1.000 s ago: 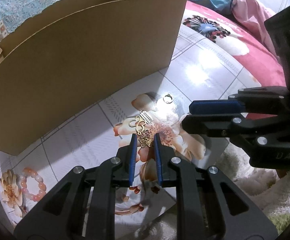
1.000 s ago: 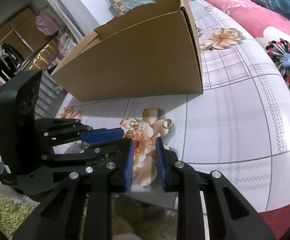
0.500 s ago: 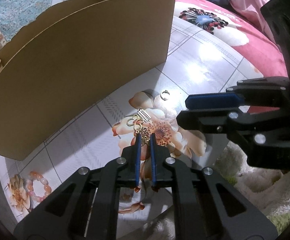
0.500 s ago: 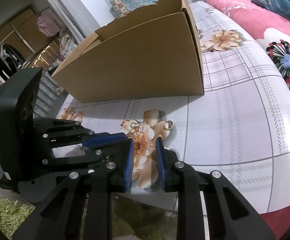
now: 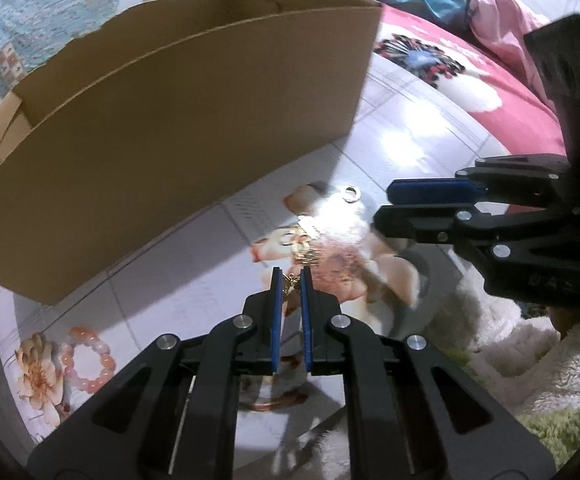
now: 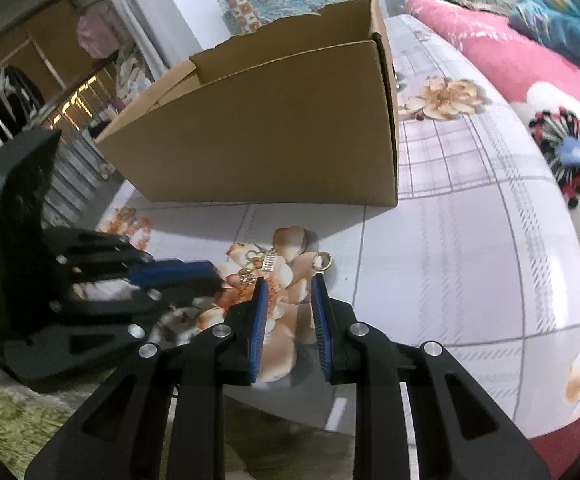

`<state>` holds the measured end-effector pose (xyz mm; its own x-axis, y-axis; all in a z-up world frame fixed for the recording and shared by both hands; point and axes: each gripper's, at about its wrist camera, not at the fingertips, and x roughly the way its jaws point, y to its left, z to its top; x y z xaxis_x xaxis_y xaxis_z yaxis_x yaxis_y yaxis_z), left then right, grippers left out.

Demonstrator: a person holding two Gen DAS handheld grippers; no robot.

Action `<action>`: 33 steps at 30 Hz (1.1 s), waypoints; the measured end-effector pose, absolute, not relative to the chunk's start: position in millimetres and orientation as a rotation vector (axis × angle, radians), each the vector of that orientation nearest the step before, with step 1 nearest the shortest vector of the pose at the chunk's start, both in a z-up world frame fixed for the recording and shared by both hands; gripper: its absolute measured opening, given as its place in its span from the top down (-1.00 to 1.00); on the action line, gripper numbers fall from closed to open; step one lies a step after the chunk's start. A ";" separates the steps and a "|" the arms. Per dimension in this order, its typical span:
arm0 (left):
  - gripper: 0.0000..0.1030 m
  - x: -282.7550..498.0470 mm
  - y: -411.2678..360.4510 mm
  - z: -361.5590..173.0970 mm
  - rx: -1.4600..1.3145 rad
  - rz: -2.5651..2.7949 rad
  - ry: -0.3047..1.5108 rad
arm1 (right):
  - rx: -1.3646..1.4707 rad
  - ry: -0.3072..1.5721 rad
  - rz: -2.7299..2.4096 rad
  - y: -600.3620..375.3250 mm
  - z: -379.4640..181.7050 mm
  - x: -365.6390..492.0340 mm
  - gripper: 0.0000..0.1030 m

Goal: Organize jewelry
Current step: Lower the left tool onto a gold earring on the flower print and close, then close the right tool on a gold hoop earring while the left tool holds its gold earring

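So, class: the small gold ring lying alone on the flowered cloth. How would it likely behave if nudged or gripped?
The gold ring looks thin and rigid, so it would probably keep its shape. Lying flat on the glossy cloth, it may slide rather than roll. Being tiny beside the right gripper with its open jaws, it could easily slip out.

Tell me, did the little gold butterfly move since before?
Yes. The gold butterfly, pinched by the left gripper, has come away from the other charms, which stay on the flowered cloth near the cardboard box.
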<state>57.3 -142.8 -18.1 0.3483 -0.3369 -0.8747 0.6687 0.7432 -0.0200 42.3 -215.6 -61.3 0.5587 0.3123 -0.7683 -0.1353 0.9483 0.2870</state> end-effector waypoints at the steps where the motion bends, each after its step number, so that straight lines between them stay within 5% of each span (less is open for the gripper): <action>1: 0.85 57.6 -141.0 -18.2 0.368 -0.665 1.022 | 0.182 0.943 0.261 -214.4 -61.4 44.2 0.56; 15: 0.85 61.7 -123.1 -22.8 0.304 -0.662 1.022 | -0.084 0.942 0.232 -193.4 -68.6 70.1 0.58; 33: 0.85 62.2 -118.0 -19.3 0.288 -0.667 1.006 | -0.067 0.971 0.261 -199.1 -69.6 70.5 0.81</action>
